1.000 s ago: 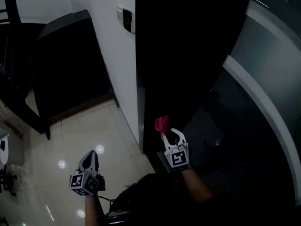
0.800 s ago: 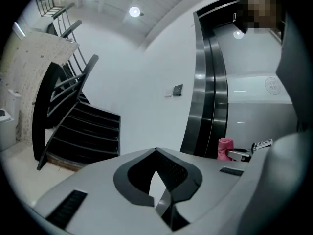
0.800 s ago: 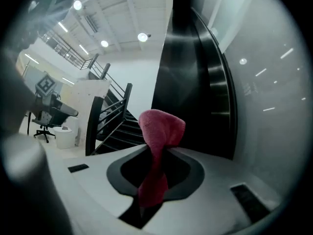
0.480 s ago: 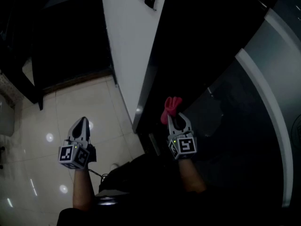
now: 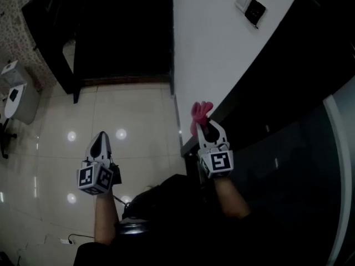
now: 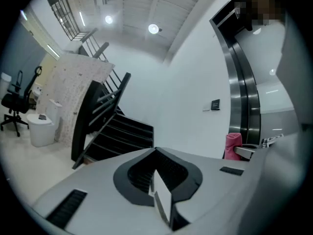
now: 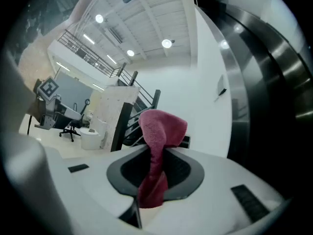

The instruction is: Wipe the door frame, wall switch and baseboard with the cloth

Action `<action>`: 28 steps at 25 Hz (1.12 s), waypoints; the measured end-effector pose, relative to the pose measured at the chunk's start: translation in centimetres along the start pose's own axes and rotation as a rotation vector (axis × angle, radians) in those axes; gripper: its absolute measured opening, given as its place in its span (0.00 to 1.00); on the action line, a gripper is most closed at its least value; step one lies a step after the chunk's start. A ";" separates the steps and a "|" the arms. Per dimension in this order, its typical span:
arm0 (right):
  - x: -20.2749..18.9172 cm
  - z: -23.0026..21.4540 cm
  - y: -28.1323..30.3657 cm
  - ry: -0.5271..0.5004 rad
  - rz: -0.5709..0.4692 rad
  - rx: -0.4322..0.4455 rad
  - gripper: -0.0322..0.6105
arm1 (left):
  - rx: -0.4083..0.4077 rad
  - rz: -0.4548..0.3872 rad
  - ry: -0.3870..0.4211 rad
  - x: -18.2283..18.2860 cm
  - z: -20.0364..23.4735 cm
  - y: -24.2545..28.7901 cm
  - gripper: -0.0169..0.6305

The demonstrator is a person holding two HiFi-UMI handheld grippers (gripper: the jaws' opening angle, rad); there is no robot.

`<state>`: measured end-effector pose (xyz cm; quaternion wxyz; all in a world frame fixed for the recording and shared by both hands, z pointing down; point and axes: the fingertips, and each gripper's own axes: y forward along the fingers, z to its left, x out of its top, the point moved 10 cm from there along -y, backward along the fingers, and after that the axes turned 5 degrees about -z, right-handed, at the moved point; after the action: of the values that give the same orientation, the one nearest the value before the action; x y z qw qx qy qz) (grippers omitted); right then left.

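Note:
My right gripper (image 5: 206, 127) is shut on a pink-red cloth (image 5: 200, 113), whose bunched end sticks out past the jaws close to the lower end of the dark door frame (image 5: 244, 101). In the right gripper view the cloth (image 7: 157, 146) rises from between the jaws. The wall switch (image 5: 250, 7) sits high on the white wall (image 5: 211, 49), also seen in the left gripper view as the switch (image 6: 215, 104). My left gripper (image 5: 101, 143) hovers over the tiled floor, jaws shut and holding nothing.
A black staircase (image 6: 110, 126) stands left of the wall. A white bin (image 5: 19, 96) and an office chair (image 6: 12, 102) are at the far left. Glossy beige floor tiles (image 5: 133, 132) lie below. Curved steel and dark panels (image 5: 310, 165) fill the right.
The head view has swung so the wall and switch now sit upper right. My right gripper with the cloth stays near the foot of the door frame; the left gripper keeps its place.

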<state>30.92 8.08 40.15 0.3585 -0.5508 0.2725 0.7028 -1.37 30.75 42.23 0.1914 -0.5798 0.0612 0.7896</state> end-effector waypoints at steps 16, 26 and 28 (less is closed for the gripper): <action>-2.0 6.4 24.2 0.179 -0.045 0.263 0.16 | 0.176 -0.052 0.055 3.6 13.6 5.0 0.03; -2.8 -6.1 44.5 0.181 -0.134 0.151 0.16 | 0.017 -0.073 0.110 5.5 14.6 32.7 0.03; -2.6 -9.1 46.8 0.174 -0.146 0.118 0.16 | -0.056 -0.073 0.110 5.1 13.4 38.6 0.03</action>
<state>-1.11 -27.34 39.87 0.4153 -0.6060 0.3027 0.6072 -28.99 0.71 36.86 0.2000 -0.6292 0.0282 0.7505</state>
